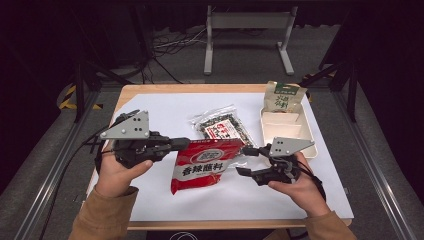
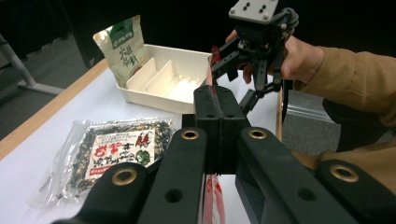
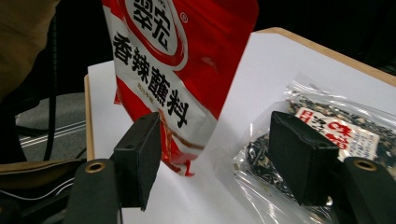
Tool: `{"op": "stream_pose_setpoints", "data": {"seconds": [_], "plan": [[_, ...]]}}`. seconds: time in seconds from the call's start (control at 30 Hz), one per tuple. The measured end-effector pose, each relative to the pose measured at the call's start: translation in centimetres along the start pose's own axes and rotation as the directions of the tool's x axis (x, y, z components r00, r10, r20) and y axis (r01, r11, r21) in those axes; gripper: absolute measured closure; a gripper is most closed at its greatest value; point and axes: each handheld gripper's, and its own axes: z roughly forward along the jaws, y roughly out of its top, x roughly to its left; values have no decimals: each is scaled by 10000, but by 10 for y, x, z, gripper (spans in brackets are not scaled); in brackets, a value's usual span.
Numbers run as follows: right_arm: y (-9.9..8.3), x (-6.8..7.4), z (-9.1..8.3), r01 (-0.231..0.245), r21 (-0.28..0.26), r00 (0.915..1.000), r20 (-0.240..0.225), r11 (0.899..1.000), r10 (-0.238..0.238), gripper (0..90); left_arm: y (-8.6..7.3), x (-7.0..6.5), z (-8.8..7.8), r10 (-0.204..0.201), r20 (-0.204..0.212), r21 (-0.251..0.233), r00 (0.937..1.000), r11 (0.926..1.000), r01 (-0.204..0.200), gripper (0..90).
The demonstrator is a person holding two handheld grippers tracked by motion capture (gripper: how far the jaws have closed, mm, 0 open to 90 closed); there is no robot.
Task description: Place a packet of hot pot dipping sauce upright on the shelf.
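Between open right tongs (image 3: 215, 158), red packet (image 3: 173, 60) hangs, clamped by left tongs (image 2: 218, 109).

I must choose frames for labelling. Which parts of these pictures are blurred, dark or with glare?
High view: floor beyond the table is dark. Left gripper view: sharp jaws, soft white tray. Right gripper view: red packet slightly blurred, clear bag with glare.

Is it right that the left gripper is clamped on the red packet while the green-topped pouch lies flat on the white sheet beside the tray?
Not quite. The left gripper is clamped on the red packet, but the green-topped pouch stands in the white tray, propped in its end compartment, as the high view shows.
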Motion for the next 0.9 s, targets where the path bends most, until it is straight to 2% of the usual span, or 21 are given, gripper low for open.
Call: {"op": "stream_pose_setpoints", "data": {"seconds": [0.1,0.3,0.5,0.6,0.7,0.8,0.83,0.9], "plan": [[0,2,4,30,-7,9998,-192,10000,-31,354,1,-2,2,24,22,-30,10000,10000,-24,900],[-5,5,22,-62,-366,9982,-591,9993,40,369,2,-4,6,91,166,-56,9998,9999,-90,900],[-14,3,39,-120,56,9970,-757,9999,124,399,3,-5,8,147,211,-48,9997,9999,-146,900],[-21,2,46,-218,20,9958,-894,9998,218,424,3,-4,9,154,234,-62,9996,9999,-153,900],[-25,0,51,-249,-75,9951,-964,9997,241,471,3,-4,11,157,230,-29,9996,9999,-157,900],[-27,1,52,-265,-306,9939,-1080,9992,230,572,3,-4,12,159,236,-17,9996,9999,-159,900],[-27,1,52,-265,-306,9939,-1080,9992,230,572,3,-4,12,159,236,-17,9996,9999,-159,900],[-26,1,51,-50,-203,9939,-1101,9998,27,653,2,-4,12,117,199,-32,9997,9999,-117,900]]}}
